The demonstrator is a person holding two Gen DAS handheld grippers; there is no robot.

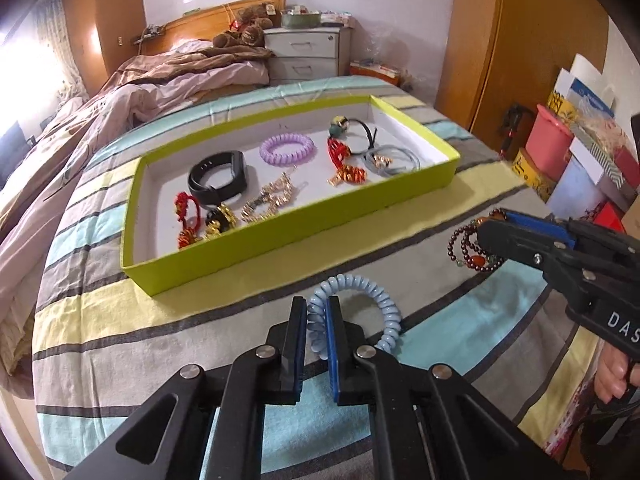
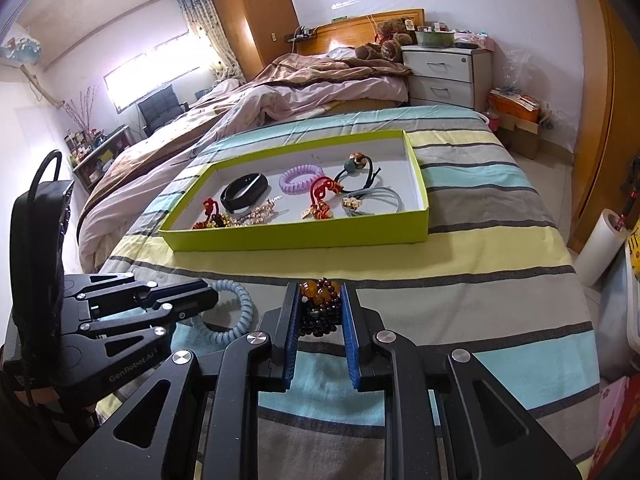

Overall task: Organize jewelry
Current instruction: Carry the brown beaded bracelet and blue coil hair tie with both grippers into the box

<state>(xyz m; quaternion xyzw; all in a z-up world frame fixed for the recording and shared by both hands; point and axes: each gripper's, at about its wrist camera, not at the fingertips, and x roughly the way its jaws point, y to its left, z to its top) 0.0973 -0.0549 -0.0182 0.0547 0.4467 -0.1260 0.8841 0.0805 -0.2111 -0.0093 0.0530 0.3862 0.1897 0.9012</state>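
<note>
The left gripper (image 1: pixel 317 312) pinches the springy, light coil band (image 1: pixel 360 304) by its near-left loop, while the right gripper (image 2: pixel 320 300) clamps the loose, slippery bead bracelet (image 2: pixel 320 308), likely bound for the far tray (image 1: pixel 280 228).

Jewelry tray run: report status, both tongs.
Left tongs shut on blue coil bracelet. Right tongs shut on dark bead bracelet. Green tray ahead on the bed, already holding pieces. Nothing in the way.
</note>
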